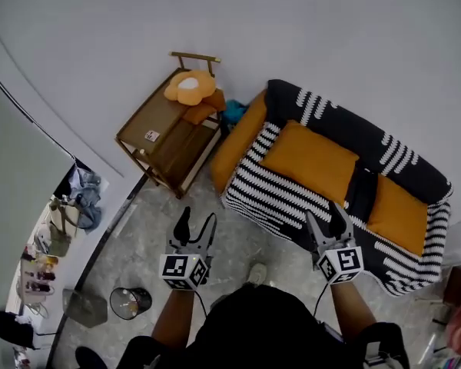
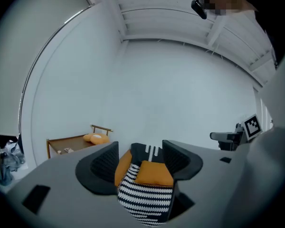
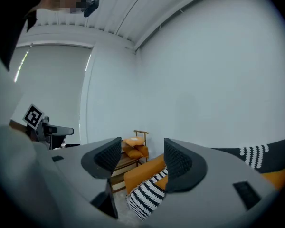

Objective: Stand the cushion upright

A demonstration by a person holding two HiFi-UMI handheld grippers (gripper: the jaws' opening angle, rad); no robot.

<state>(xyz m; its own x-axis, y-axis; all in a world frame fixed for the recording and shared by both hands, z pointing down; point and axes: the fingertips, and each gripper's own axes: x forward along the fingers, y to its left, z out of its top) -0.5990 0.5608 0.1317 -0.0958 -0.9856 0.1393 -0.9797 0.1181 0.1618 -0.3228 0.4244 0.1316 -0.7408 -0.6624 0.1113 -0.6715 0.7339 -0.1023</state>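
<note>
Right gripper (image 1: 327,217) empty, cushion (image 1: 316,162) lying flat on sofa (image 1: 265,194) ahead

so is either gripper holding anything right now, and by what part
Nothing is held: the left gripper and right gripper are both open and empty, facing the sofa.

The cushion (image 1: 316,162) is a plain mustard-orange pad, roughly rectangular and softly plump; it lies flat, broad face up, not standing; it rests on the seat of the black-and-white striped sofa (image 1: 269,194), at the end nearer the wooden cart side in the head view; its far long edge lies along the dark backrest (image 1: 346,121); its near edge runs above the striped front; in the left gripper view the same orange face (image 2: 154,173) shows lying level on the stripes.
</note>
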